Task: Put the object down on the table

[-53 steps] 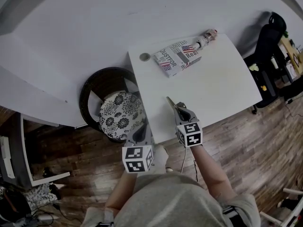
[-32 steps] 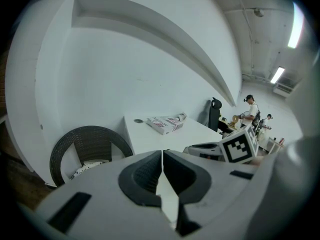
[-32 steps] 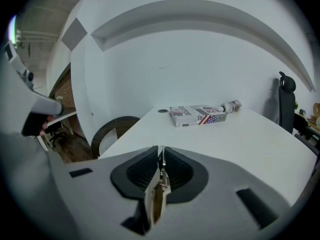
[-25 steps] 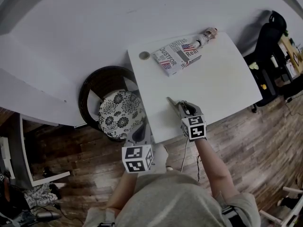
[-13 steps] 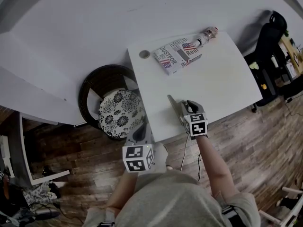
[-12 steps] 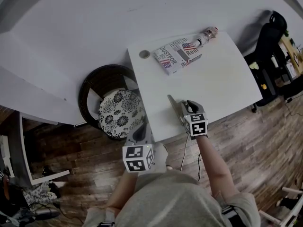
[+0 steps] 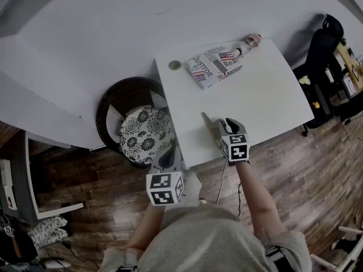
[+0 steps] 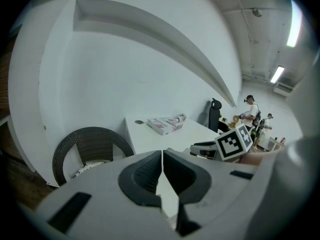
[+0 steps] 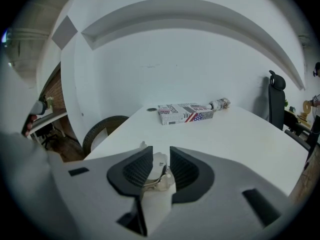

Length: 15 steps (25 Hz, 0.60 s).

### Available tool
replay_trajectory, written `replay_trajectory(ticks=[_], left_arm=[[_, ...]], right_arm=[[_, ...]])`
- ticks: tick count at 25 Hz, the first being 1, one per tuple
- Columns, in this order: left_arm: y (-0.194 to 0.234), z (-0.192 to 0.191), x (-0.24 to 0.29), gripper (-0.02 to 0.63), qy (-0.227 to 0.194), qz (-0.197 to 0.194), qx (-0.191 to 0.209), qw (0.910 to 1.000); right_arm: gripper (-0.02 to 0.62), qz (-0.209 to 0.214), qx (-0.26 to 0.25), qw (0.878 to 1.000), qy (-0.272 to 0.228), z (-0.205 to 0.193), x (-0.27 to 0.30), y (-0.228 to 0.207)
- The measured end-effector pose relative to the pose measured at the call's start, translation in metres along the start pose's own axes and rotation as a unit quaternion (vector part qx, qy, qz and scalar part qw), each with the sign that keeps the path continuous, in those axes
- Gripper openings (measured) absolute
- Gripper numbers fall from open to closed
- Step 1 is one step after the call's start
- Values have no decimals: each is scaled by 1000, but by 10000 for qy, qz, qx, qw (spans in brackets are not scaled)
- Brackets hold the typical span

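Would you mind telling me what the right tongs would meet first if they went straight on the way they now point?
Probably the small pale object lying between the right tongs, which have just been opening; then the white table.

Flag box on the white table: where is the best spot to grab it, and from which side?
Probably across the short width of the flat cardboard box printed with flags, coming down from above. It lies flat on the white table, so nothing slips underneath. Stay near its middle or left end, because a small crumpled bottle lies against its right end.
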<state>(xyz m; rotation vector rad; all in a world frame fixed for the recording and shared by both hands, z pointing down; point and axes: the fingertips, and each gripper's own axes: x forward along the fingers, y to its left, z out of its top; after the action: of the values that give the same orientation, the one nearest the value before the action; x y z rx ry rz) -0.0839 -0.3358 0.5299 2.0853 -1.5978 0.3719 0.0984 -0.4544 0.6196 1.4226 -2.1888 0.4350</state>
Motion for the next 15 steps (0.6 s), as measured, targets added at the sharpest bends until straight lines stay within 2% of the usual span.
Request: replay_trajectory(ticks=[12, 15], left_arm=[[-18, -1, -41, 11, -245, 17, 24, 9997], [-23, -4, -54, 11, -287, 18, 22, 9996]], right_arm=[[101, 307, 85, 9975, -628, 21, -91, 34], [80, 401, 31, 9963, -758, 25, -117, 48]])
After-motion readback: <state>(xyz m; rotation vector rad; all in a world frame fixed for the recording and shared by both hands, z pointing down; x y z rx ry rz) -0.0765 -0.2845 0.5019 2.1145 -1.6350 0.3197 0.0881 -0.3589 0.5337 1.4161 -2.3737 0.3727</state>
